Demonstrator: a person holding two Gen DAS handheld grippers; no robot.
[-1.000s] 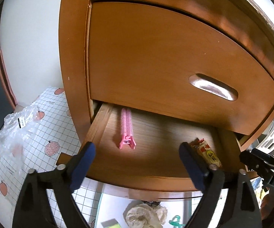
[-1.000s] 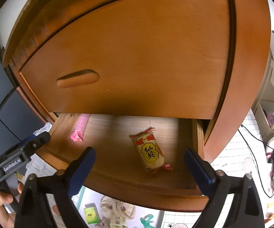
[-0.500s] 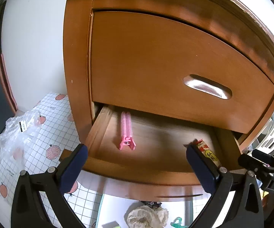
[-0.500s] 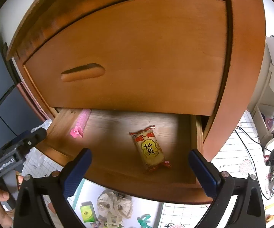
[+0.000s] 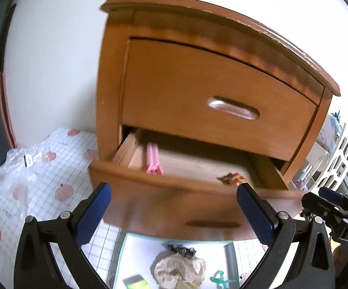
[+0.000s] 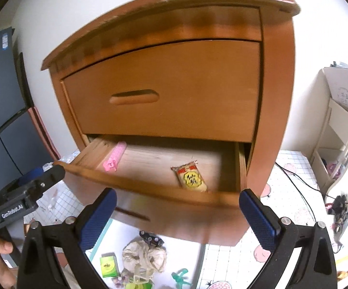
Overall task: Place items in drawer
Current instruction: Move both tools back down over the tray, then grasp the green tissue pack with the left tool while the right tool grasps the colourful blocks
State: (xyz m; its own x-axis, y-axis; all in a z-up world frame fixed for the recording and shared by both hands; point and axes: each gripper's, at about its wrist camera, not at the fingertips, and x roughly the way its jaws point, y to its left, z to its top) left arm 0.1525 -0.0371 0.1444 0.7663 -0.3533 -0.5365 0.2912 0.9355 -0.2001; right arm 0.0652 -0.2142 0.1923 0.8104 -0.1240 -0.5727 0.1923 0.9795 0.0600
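The lower drawer (image 5: 174, 200) (image 6: 149, 192) of a brown wooden nightstand stands pulled out. Inside lie a pink clip (image 5: 152, 160) (image 6: 114, 157) at the left and a yellow-and-red snack packet (image 5: 233, 178) (image 6: 192, 177) at the right. My left gripper (image 5: 174, 203) is open in front of the drawer's face, nothing between its blue pads. My right gripper (image 6: 177, 208) is also open and empty, a little back from the drawer front. Below the drawer lie a beige crumpled cloth (image 5: 180, 268) (image 6: 143, 252), a green box (image 6: 108, 266), a black hair clip (image 6: 151, 237) and a green plastic piece (image 6: 181, 275).
The upper drawer (image 5: 217, 101) (image 6: 164, 91) is shut. A clear plastic bag (image 5: 12, 166) lies on the checked floor mat at the left. White shelving (image 6: 337, 139) stands at the right with cables (image 6: 299, 180) on the floor. Dark panels (image 6: 0, 101) stand at the left.
Both grippers have drawn back from the drawer, so the whole nightstand and the floor items now show. The left jaws spread slightly wider. The pink clip and snack packet stay in the drawer.
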